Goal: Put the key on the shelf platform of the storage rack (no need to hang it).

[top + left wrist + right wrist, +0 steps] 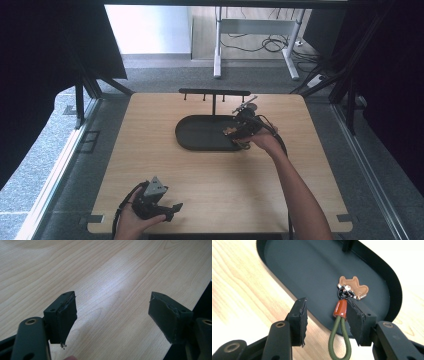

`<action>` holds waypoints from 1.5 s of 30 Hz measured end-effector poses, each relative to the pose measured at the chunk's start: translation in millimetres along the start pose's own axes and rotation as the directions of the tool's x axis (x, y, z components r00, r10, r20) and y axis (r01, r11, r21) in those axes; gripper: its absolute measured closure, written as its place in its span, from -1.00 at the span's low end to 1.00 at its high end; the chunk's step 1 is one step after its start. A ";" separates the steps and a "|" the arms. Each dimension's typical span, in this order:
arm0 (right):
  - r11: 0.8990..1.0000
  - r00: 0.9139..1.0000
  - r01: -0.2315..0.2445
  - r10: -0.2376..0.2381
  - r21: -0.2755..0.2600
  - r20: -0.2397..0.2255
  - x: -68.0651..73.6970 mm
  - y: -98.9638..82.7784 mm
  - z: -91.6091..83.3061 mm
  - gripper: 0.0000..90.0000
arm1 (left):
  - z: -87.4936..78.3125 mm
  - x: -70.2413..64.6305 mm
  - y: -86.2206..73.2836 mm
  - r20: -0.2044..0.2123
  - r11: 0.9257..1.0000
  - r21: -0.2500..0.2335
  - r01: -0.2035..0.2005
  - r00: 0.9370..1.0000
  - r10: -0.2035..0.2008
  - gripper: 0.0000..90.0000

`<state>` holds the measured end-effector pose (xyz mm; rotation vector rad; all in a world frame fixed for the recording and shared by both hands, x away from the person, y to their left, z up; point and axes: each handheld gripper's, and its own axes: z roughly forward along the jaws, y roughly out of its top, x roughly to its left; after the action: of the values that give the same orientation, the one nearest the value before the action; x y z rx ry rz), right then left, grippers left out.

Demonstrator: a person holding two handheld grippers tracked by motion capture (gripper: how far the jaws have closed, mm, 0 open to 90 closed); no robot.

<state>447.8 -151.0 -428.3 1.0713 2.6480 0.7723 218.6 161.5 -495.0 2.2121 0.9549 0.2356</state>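
From the high view, the table (215, 170) carries a dark oval tray (200, 135) a little beyond centre, with a T-shaped rack (214, 93) rising at its 12 o'clock edge. The right gripper (239, 131) reaches over the tray's 3 o'clock end, while the left gripper (165, 209) waits down at 7 o'clock on the table, well apart from everything. In the left gripper view, its jaws stand wide over bare wood, with nothing between them. Over to the right gripper view: the jaws are wide apart here too, gripping nothing, and a keychain (344, 307) lies between them, closer to the jaw at 3 o'clock. Its tan leather tag (353, 285) and metal ring rest inside the tray, its red collar (340, 308) sits touching or just beside that jaw, and the green cord loop (339, 340) trails over the rim toward 6 o'clock onto the wood. Here's the risk, as I read it: the keychain sits off-centre, so a closing jaw could shove the collar sideways instead of pinching it, and the slack loop draped over the rim may drag or snag if the lift comes crooked.
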 end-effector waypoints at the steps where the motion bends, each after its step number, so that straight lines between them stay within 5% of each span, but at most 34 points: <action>1: 1.000 1.000 0.003 -0.003 -0.005 -0.002 0.5 -2.1 -1.9 0.14 | 0.3 -0.4 -0.1 0.000 1.000 0.000 0.003 1.000 -0.003 -0.48; 20: 0.997 0.999 0.008 -0.011 -0.076 -0.033 6.7 -59.3 -28.5 0.05 | 3.7 -3.8 0.8 0.001 1.000 0.013 -0.009 1.000 0.009 -0.49; 45: 0.983 0.997 -0.074 0.073 -0.167 -0.013 13.6 -185.4 -34.6 0.03 | 9.0 -6.3 0.3 -0.006 1.000 0.030 -0.007 1.000 0.007 -0.49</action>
<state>315.4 -267.5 -496.7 1.1276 2.5080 0.9943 218.0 152.2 -500.8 2.2437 0.9603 0.2327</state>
